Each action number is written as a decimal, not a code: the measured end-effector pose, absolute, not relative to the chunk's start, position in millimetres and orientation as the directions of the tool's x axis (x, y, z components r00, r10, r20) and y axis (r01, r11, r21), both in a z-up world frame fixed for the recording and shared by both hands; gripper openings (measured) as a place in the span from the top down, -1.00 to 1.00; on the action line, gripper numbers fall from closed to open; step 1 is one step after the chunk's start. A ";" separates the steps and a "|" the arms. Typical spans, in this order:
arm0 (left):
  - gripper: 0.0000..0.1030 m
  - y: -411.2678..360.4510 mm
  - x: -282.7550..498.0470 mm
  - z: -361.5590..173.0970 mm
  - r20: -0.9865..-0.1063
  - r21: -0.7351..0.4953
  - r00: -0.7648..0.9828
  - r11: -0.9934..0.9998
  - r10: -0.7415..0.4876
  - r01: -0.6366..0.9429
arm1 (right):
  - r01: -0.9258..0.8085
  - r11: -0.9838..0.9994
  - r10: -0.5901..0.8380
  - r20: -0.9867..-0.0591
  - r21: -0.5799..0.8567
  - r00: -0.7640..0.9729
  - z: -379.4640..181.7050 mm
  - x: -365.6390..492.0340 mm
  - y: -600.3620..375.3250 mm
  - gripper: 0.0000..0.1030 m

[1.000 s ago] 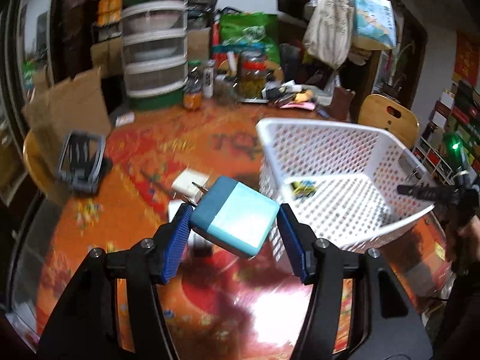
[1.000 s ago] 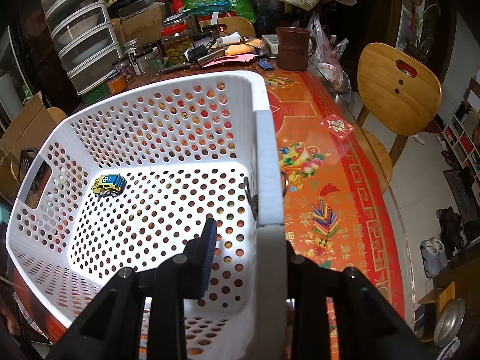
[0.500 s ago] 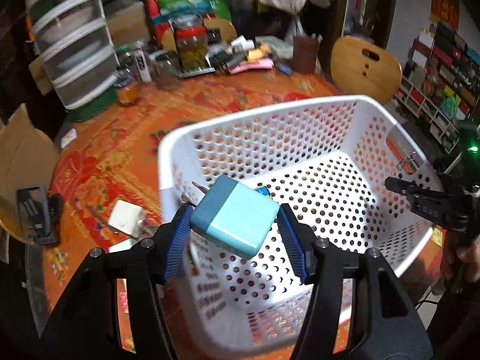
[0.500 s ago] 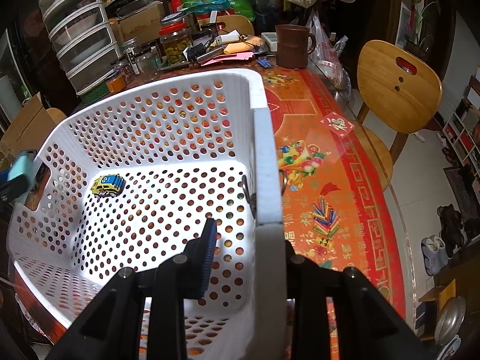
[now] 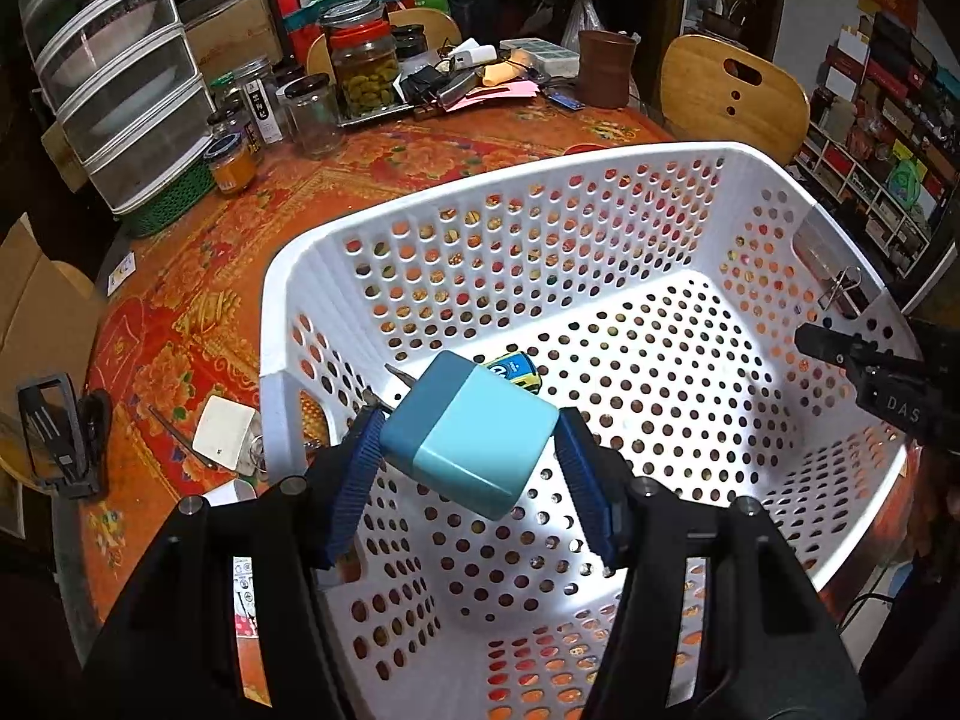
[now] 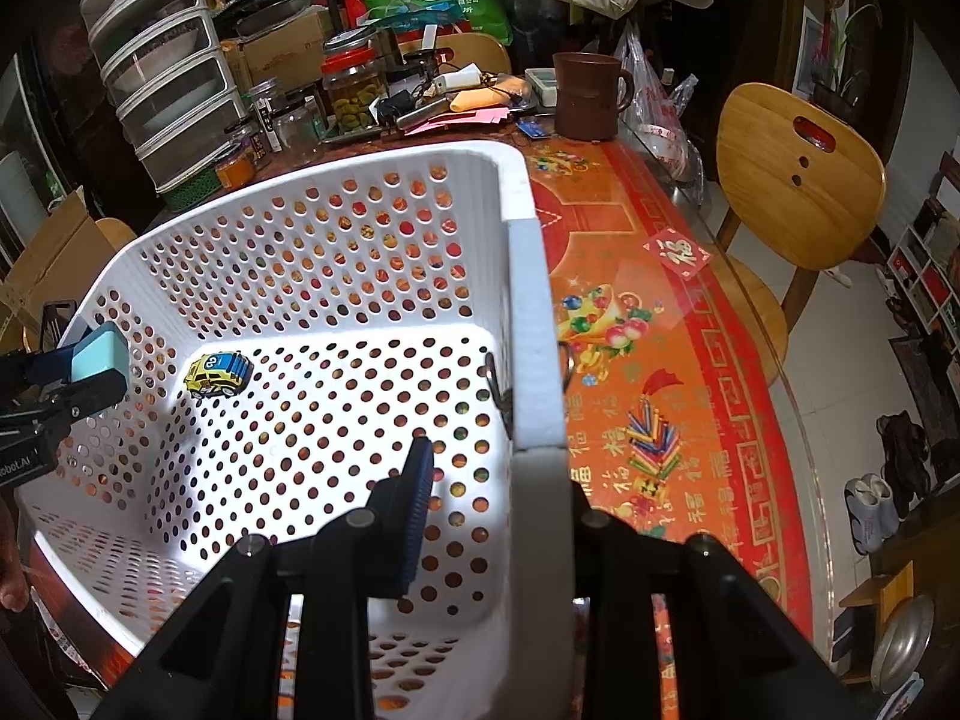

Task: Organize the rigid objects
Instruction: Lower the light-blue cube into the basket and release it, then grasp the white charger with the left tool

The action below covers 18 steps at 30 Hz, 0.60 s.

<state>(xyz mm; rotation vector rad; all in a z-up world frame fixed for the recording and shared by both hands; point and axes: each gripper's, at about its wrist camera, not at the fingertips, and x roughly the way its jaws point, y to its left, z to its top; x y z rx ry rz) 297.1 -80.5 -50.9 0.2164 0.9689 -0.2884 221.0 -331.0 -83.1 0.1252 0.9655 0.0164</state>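
Note:
My left gripper (image 5: 468,450) is shut on a two-tone blue plug adapter (image 5: 474,432) and holds it above the inside of a white perforated basket (image 5: 540,180), near its left wall. The adapter also shows in the right wrist view (image 6: 101,351), at the basket's left rim. A small yellow and blue toy car (image 6: 217,373) lies on the basket floor; it peeks out behind the adapter (image 5: 515,369). My right gripper (image 6: 498,480) is shut on the basket's right wall (image 6: 531,300), one finger inside, the other hidden outside.
The table has a red patterned cloth (image 6: 648,324). At the back stand jars (image 5: 363,69), a drawer unit (image 5: 120,78) and a brown mug (image 6: 585,96). A white square object (image 5: 223,432) lies left of the basket. A wooden chair (image 6: 798,174) stands at the right.
My left gripper has carried the adapter from above the table, over the basket's left rim, to above its inside. The right gripper has kept its hold on the basket wall.

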 end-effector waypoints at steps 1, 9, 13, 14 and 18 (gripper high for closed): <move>-0.10 -80.5 296.7 -51.1 -0.832 0.051 0.535 0.940 -0.147 0.337 | 0.041 0.993 0.069 -0.819 0.113 0.570 -83.1 221.3 -331.1 0.45; -0.84 -44.9 261.7 -16.7 -0.727 0.002 0.654 0.951 -0.211 0.309 | 0.041 0.994 0.061 -0.821 0.103 0.567 -82.6 221.4 -331.6 0.45; -0.99 13.0 231.0 -3.1 -0.657 -0.040 0.730 0.976 -0.188 0.215 | 0.040 0.994 0.062 -0.821 0.103 0.568 -82.8 221.7 -332.2 0.45; -0.99 30.6 226.1 -5.2 -0.650 -0.041 0.743 0.983 -0.161 0.177 | 0.041 0.994 0.061 -0.821 0.103 0.568 -82.9 221.6 -332.1 0.45; -0.99 93.5 223.5 -42.3 -0.694 -0.047 0.717 0.998 -0.055 0.031 | 0.047 0.994 0.056 -0.819 0.100 0.571 -83.1 222.0 -332.0 0.45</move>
